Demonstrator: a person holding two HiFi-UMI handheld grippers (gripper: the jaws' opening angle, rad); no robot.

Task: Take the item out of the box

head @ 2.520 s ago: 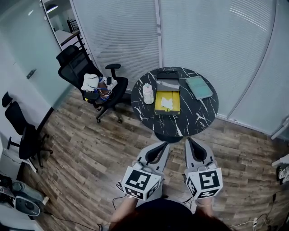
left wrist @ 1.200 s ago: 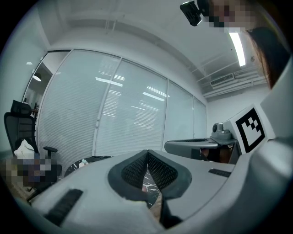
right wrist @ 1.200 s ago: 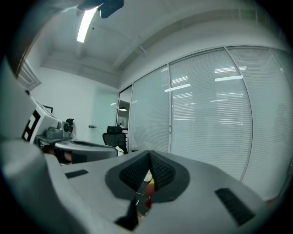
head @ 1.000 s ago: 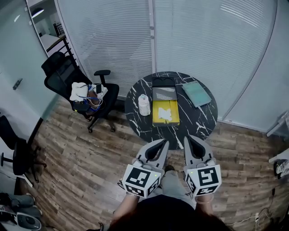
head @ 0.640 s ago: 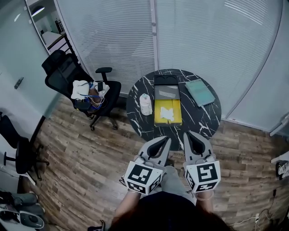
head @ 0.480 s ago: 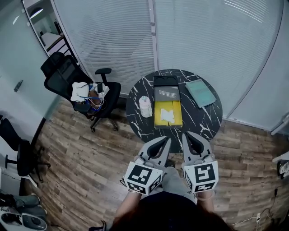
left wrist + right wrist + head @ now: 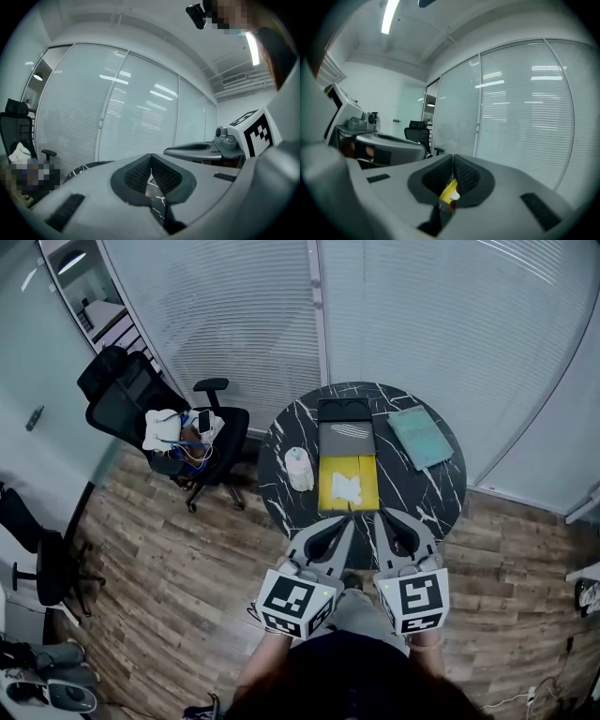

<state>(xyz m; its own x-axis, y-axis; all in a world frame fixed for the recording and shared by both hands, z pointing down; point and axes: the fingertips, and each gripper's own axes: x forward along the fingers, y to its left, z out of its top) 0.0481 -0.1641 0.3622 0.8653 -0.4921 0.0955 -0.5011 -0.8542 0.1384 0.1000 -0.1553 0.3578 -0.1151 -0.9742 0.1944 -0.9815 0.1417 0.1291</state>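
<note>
The table has drawn closer since the earlier frames, so the white item, lying in the open yellow box, now sits just beyond both gripper tips. The left gripper and right gripper are at the table's near edge, each with jaws pressed together on nothing. A white object lies left of the box, and a green book lies to its right.
</note>
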